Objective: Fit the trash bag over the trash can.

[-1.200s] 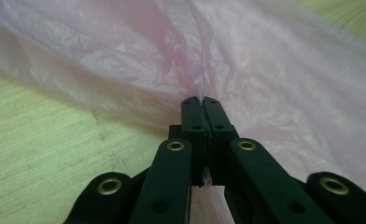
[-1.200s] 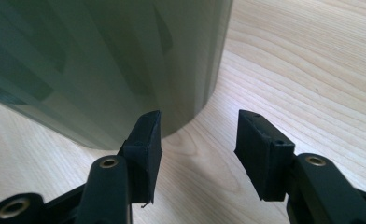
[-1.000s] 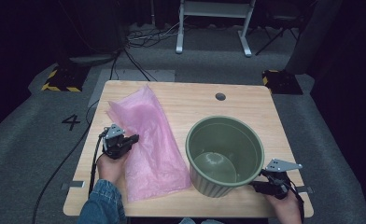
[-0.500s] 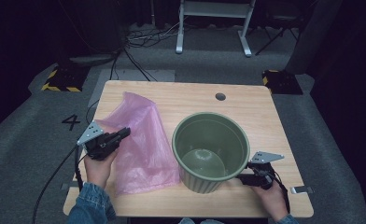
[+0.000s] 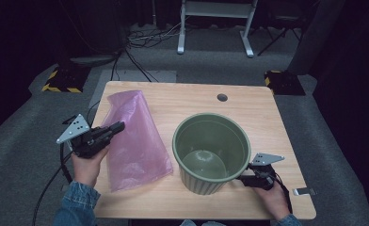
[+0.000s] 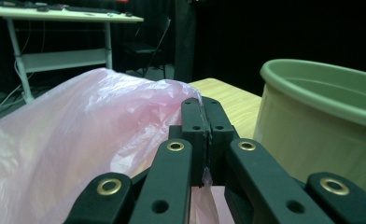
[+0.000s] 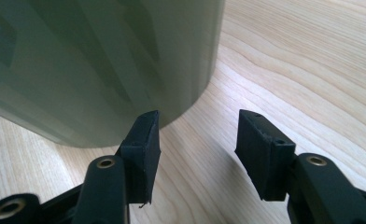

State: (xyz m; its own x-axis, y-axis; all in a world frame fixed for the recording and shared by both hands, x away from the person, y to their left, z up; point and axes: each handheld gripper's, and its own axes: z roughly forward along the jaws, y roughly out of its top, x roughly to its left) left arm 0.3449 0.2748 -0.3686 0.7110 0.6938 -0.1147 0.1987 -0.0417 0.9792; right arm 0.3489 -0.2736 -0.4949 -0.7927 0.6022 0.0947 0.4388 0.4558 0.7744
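A: Where is the pink bag (image 5: 134,141)?
B: It lies on the left half of the desk (image 5: 192,99), running from near the far left corner down toward the near edge. Its near end rests flat on the wood; the left edge is lifted.

A: What lifts it?
B: The left gripper (image 5: 113,130), held in a hand (image 5: 86,162) at the desk's left edge. Its fingers (image 6: 193,126) are pressed together with a thin fold of pink film pinched between them; a scrap of it pokes out below the pads in the left gripper view.

A: And the bin?
B: The green bin (image 5: 212,151) stands upright in the near right part of the desk, just beside the bag and not touching it. It has faint ribs down its wall.

A: The right gripper?
B: The right gripper (image 5: 244,178) sits low by the near right corner, pointing at the bin's base. Its fingers (image 7: 144,140) stand partly apart with nothing between them; one pad is just beside the bin's wall, and whether it touches cannot be told.

A: Any writing to read?
B: No label or brand can be made out on the bag, the bin or the grippers.
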